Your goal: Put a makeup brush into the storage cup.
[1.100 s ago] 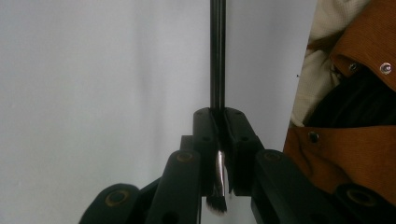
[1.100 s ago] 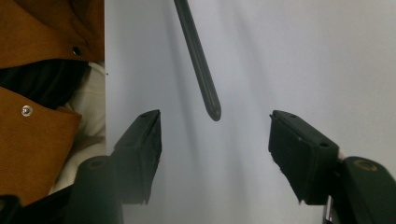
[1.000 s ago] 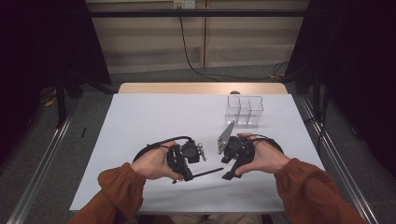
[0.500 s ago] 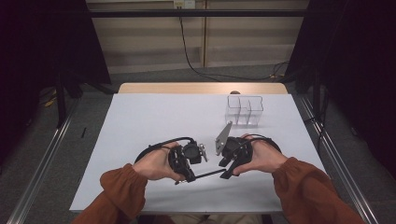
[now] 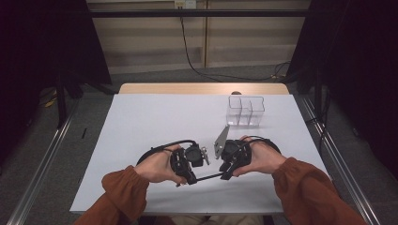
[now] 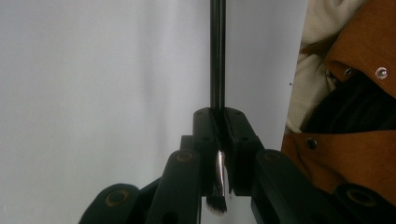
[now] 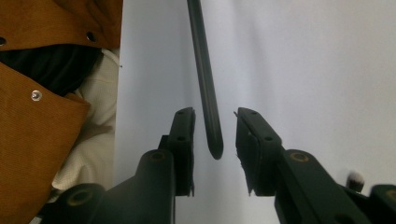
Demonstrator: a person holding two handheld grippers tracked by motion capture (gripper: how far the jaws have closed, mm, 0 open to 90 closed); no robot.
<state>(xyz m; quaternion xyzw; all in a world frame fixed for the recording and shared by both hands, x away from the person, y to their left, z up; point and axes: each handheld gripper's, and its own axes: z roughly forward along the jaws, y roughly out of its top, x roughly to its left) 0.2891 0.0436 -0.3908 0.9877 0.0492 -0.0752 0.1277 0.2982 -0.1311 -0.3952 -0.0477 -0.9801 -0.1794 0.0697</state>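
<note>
A thin makeup brush with a black handle (image 5: 209, 176) lies level between my two grippers, just above the white table (image 5: 155, 117). My left gripper (image 6: 219, 135) is shut on the brush by its silver ferrule (image 6: 220, 170), and the handle (image 6: 217, 56) runs straight away from the jaws. My right gripper (image 7: 214, 130) faces it, with the handle's rounded end (image 7: 212, 135) between its jaws. Those jaws have just been closing, and a gap still shows on each side of the handle. In the high view the left gripper (image 5: 191, 179) and the right gripper (image 5: 226, 174) sit close together near the table's front.
A clear plastic organiser (image 5: 246, 111) with open compartments stands at the back right of the table. A person's orange sleeves (image 5: 300, 180) come in from the front edge. Dark floor and metal rails surround the table.
The right gripper's jaws have drawn closer together around the end of the brush handle. Both hands stay where they were.
</note>
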